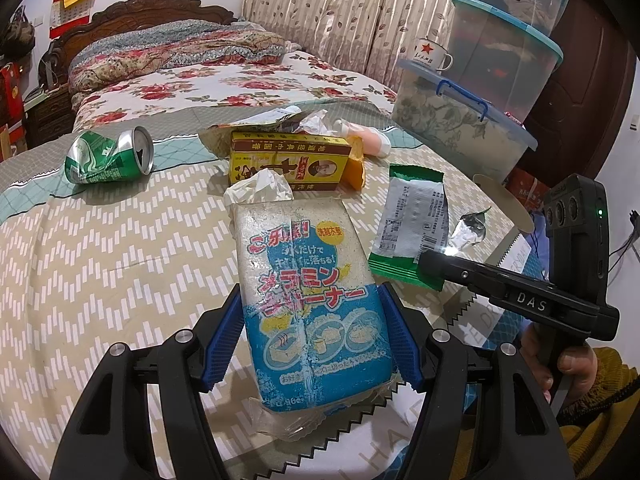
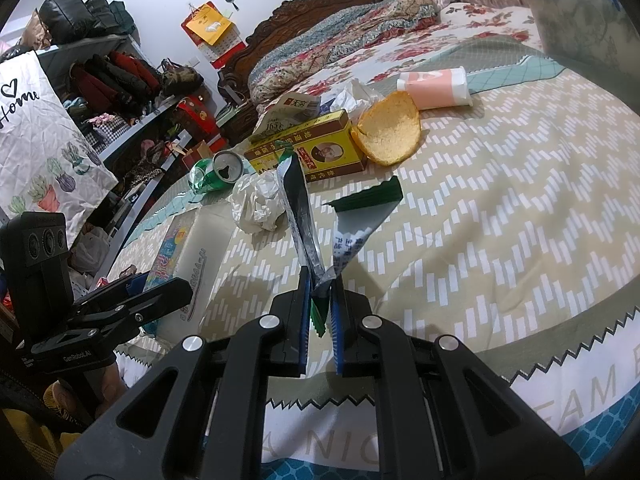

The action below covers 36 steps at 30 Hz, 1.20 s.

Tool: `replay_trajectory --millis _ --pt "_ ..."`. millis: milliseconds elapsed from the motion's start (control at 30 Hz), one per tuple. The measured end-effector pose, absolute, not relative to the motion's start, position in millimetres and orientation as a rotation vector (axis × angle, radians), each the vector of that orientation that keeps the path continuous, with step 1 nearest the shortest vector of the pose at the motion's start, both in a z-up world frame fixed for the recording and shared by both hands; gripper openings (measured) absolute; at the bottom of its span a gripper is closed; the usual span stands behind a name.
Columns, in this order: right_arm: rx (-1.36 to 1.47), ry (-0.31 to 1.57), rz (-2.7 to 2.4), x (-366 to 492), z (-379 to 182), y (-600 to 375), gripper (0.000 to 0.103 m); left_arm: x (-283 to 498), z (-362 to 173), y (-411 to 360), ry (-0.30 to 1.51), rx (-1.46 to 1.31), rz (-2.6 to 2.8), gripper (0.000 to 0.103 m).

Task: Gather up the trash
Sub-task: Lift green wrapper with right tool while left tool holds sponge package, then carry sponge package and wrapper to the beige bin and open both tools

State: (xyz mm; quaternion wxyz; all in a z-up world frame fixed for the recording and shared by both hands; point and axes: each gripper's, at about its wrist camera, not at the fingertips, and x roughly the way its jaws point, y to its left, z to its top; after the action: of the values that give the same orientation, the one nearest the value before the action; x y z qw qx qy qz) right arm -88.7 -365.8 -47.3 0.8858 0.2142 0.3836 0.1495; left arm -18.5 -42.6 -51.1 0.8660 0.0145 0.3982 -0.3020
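Two hand-held grippers worked over the bed (image 1: 100,248). The left hand-held gripper (image 1: 316,336) clamped the near end of a blue-and-white sponge packet (image 1: 308,300), which lay flat on the patterned cover. The right hand-held gripper (image 2: 320,316) pinched a green snack wrapper (image 2: 304,216) upright. Farther off lay a crushed green can (image 1: 108,156), a yellow box (image 1: 288,164) and crumpled tissue (image 2: 256,200).

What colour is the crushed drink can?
Green with a silver top, clearest in the left wrist view.
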Motion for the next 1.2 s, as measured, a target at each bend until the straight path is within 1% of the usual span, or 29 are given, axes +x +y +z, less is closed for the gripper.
replay_trajectory --millis 433,567,667,767,900,1033,1100,1200 --pt "0.451 0.769 0.292 -93.1 -45.3 -373.0 0.011 -19.4 -44.4 -46.3 0.816 0.050 -0.646 0.062" --pt "0.441 0.766 0.277 -92.5 -47.2 -382.4 0.011 -8.4 -34.9 -68.1 0.837 0.065 -0.695 0.062" --pt "0.442 0.715 0.251 -95.9 -39.5 -400.0 0.011 -2.0 -24.2 -90.4 0.837 0.095 -0.740 0.062" --pt "0.450 0.658 0.202 -101.9 -33.1 -429.2 0.011 6.0 -13.5 -126.4 0.849 0.132 -0.803 0.062" --pt "0.494 0.591 0.098 -114.1 -28.1 -485.2 0.011 16.0 -2.6 -198.5 0.872 0.206 -0.906 0.062" --pt "0.518 0.518 -0.074 -136.5 -19.6 -563.4 0.011 21.6 9.8 -294.2 0.870 0.282 -1.039 0.063" --pt "0.520 0.513 -0.163 -143.6 -16.8 -600.5 0.011 24.6 13.5 -340.4 0.860 0.305 -1.094 0.063" --pt "0.574 0.557 -0.282 -149.2 -21.8 -661.0 0.012 32.5 10.4 -418.7 0.891 0.319 -1.186 0.063"
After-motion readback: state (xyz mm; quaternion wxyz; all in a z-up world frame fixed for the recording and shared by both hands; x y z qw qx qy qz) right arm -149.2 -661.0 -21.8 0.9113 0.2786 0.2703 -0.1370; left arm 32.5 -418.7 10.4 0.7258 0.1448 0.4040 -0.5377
